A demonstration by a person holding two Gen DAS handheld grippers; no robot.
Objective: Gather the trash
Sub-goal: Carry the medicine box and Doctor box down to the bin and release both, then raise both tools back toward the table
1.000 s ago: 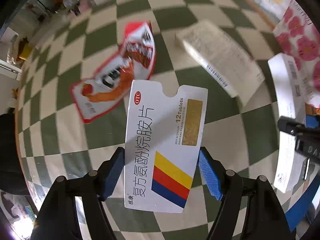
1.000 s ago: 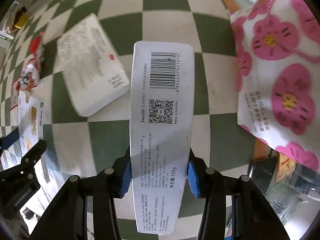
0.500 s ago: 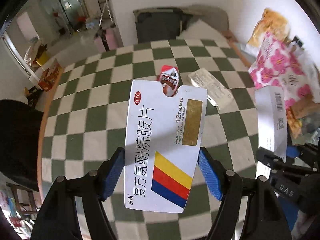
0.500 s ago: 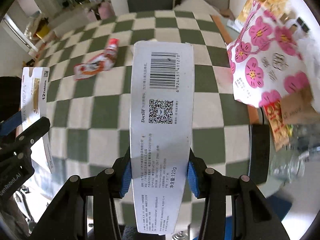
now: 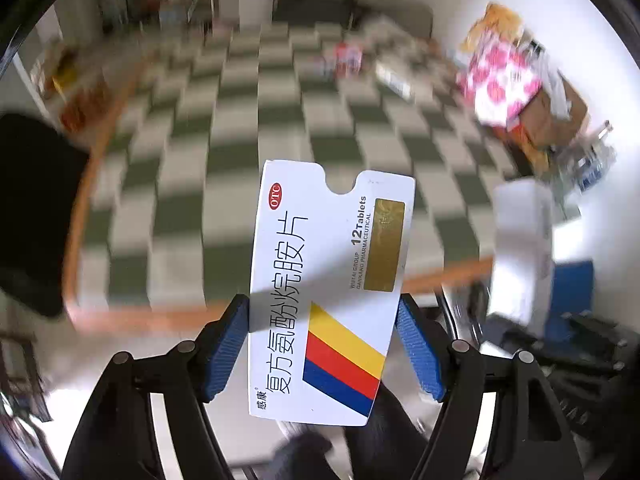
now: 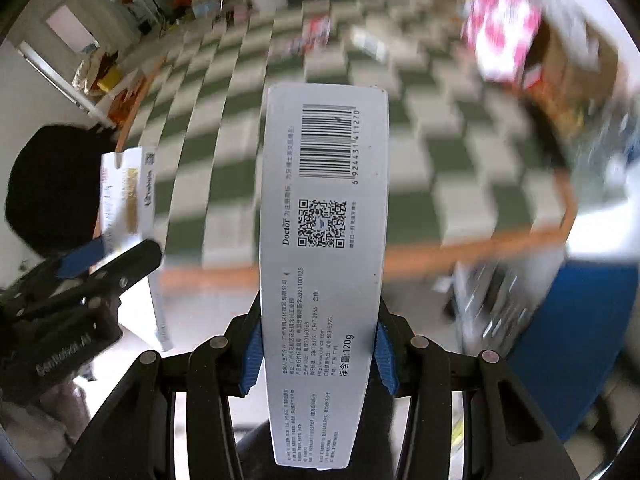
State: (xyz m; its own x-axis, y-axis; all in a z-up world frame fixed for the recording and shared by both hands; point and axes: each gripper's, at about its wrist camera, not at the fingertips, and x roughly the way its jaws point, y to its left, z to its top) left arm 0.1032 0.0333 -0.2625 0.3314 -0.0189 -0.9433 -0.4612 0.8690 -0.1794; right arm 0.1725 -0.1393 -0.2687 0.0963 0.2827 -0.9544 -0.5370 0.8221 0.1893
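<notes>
Trash in both my grips: behind them the checkered table (image 5: 240, 128) fills the blurred upper frame; my right gripper (image 6: 318, 354) clamps the long barcode carton (image 6: 324, 240) at frame centre, and my left gripper (image 5: 323, 350) pinches the flat tablet box (image 5: 328, 288) low at centre.

— How does the left gripper (image 5: 322, 344) stand?
— Pointing steeply down, its blue pads (image 5: 224, 350) pressed on both long edges of the tablet box (image 5: 328, 276) between the jaws.
— And the right gripper (image 6: 318, 354)?
— The same steep pose, jaws clamped on the narrow white carton (image 6: 324, 240), which juts well past the fingertips.
</notes>
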